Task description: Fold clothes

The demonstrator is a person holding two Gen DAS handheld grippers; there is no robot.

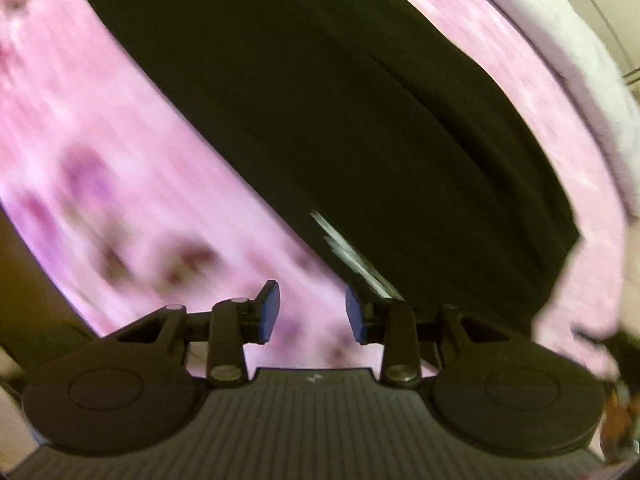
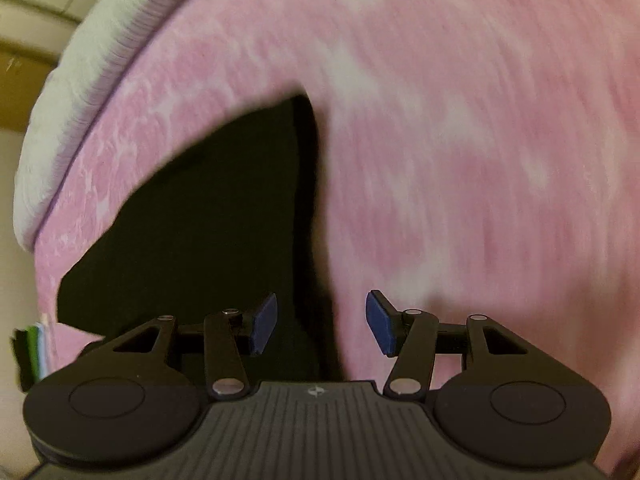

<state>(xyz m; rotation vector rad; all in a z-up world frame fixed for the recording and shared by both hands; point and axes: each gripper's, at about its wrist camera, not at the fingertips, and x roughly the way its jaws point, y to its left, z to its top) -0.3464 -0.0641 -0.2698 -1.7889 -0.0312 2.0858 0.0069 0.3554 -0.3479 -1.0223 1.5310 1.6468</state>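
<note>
One dark garment [image 1: 320, 120] lies flat across the middle of the left view, and lower left in the right view, on a pink patterned cover [image 1: 100, 160]. It looks soft, light and limp; I would take it at a corner or hem. Both the left gripper [image 1: 312, 312] and right gripper [image 2: 320, 322] stand parted and hold nothing. A white edge [image 2: 60, 120] borders the cover; a pale wall shows beyond.
</note>
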